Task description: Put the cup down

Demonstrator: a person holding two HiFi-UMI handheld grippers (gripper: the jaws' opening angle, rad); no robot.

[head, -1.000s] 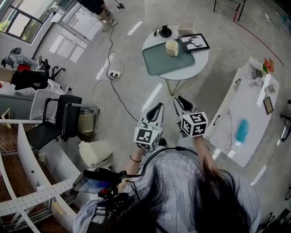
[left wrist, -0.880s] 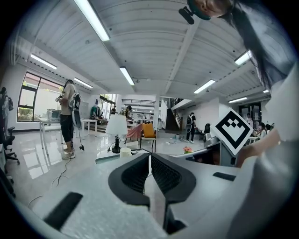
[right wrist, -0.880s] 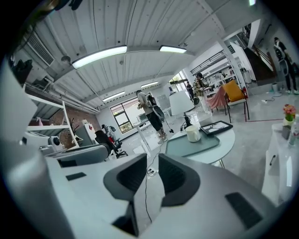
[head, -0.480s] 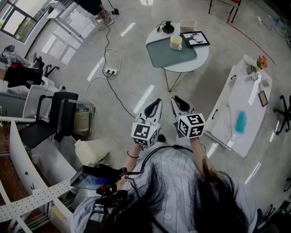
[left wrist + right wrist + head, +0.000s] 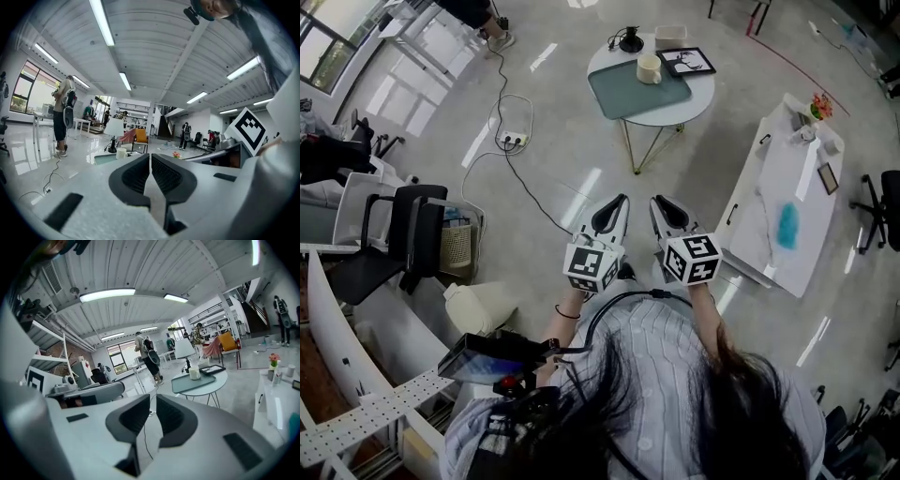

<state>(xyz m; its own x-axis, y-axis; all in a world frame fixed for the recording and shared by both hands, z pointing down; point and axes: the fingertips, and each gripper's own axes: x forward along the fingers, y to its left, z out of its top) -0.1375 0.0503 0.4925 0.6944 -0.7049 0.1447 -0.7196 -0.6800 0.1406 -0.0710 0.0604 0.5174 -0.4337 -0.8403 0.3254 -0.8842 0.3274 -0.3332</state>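
Note:
The cream cup [image 5: 649, 67] stands upright on a green tray [image 5: 623, 94] on the round white table [image 5: 698, 94], far from both grippers. It also shows small in the left gripper view as the cup [image 5: 122, 153] and in the right gripper view as the cup [image 5: 194, 373]. My left gripper [image 5: 609, 202] is held close in front of the body, shut and empty [image 5: 150, 157]. Beside it, my right gripper [image 5: 662, 202] has its jaws closing to a narrow gap [image 5: 153, 397], with nothing between them.
A picture frame [image 5: 687, 62], a black lamp base [image 5: 629, 42] and a white box [image 5: 670, 36] share the round table. A long white table [image 5: 769, 202] stands at the right. Office chairs [image 5: 417, 234] and a bin are at the left. A cable and power strip [image 5: 511, 141] lie on the floor.
The round table with the cup has drifted farther up and away in the head view. Both grippers stay side by side near the body, shifted slightly up.

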